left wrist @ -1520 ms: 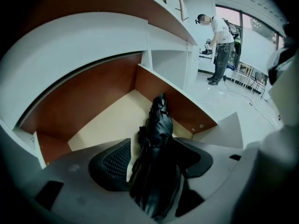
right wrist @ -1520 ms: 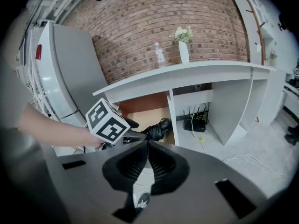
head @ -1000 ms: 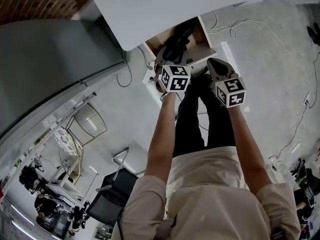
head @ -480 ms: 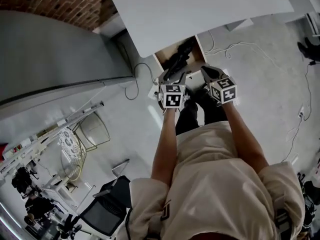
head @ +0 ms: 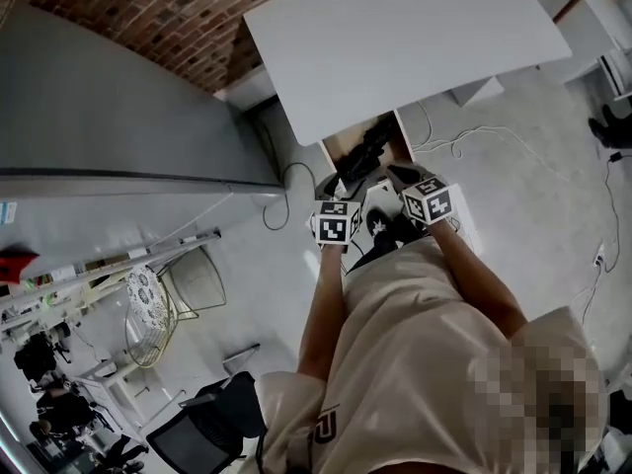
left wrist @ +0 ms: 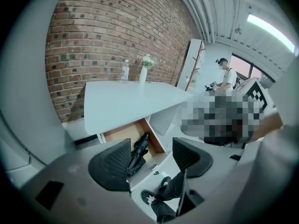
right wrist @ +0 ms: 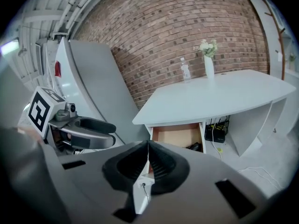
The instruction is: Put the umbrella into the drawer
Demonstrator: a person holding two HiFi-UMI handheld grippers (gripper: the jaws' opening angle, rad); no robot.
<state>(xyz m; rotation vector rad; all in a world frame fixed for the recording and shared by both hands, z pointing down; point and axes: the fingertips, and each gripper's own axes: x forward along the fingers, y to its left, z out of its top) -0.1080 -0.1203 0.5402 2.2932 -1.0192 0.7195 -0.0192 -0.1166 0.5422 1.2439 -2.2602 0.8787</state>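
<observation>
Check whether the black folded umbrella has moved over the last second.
No. The black folded umbrella lies in the same spot as before inside the open wooden drawer, below the white table.

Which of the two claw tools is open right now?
The left gripper: its jaws stand apart with nothing held between them, while the right gripper has its jaws pressed together.

The person wears a beige short-sleeved T-shirt (head: 415, 363) with a small dark print (head: 326, 428), perhaps a logo, on its left side. Below the T-shirt are black trousers (left wrist: 175, 188) and a dark shoe (left wrist: 148, 198) with a white mark. The left gripper (left wrist: 152, 146) and right gripper (right wrist: 148, 146) are grey, with black ribbed pads (left wrist: 112, 169) and a black-and-white marker cube (head: 336, 227) each.
</observation>
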